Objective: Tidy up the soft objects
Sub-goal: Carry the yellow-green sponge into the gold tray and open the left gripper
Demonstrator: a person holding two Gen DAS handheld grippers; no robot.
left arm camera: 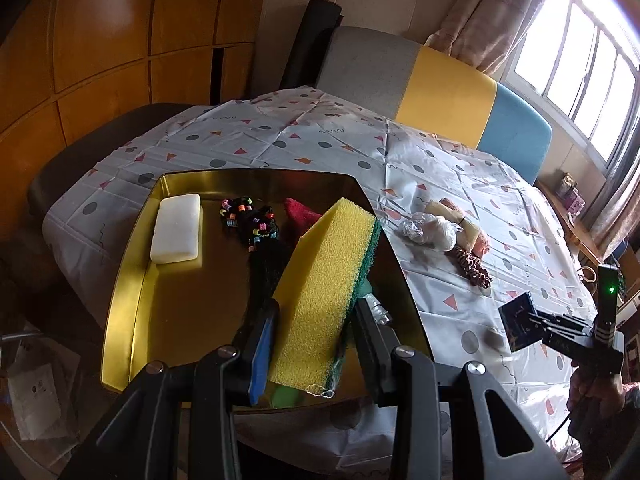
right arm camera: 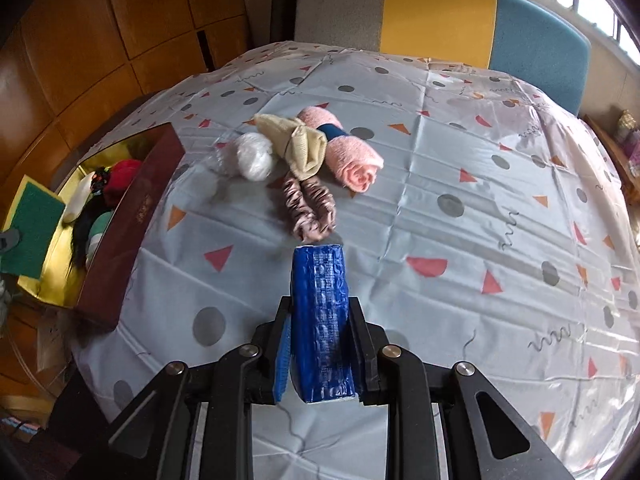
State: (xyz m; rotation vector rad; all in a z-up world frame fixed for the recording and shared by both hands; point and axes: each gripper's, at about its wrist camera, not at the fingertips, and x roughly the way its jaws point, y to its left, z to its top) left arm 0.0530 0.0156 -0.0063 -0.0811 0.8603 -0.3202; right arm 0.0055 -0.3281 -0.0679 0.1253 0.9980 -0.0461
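Observation:
My left gripper [left arm camera: 316,320] is shut on a yellow sponge with a green scouring side [left arm camera: 320,288] and holds it over the gold tray [left arm camera: 132,300]. In the tray lie a white sponge [left arm camera: 176,228], black hair ties with coloured beads [left arm camera: 248,216] and a red cloth [left arm camera: 298,212]. My right gripper [right arm camera: 320,312] is shut on a blue packet [right arm camera: 320,320] above the tablecloth. Ahead of it lie a pink-brown scrunchie [right arm camera: 310,208], a rolled pink towel [right arm camera: 352,156], a beige cloth [right arm camera: 296,144] and a white bundle in clear plastic [right arm camera: 252,156].
The tray's dark red outer wall [right arm camera: 128,232] shows at the left of the right wrist view. A patterned tablecloth [right arm camera: 480,200] covers the table. A grey, yellow and blue chair back [right arm camera: 432,12] stands behind. Wooden cabinets [left arm camera: 100,40] are on the left.

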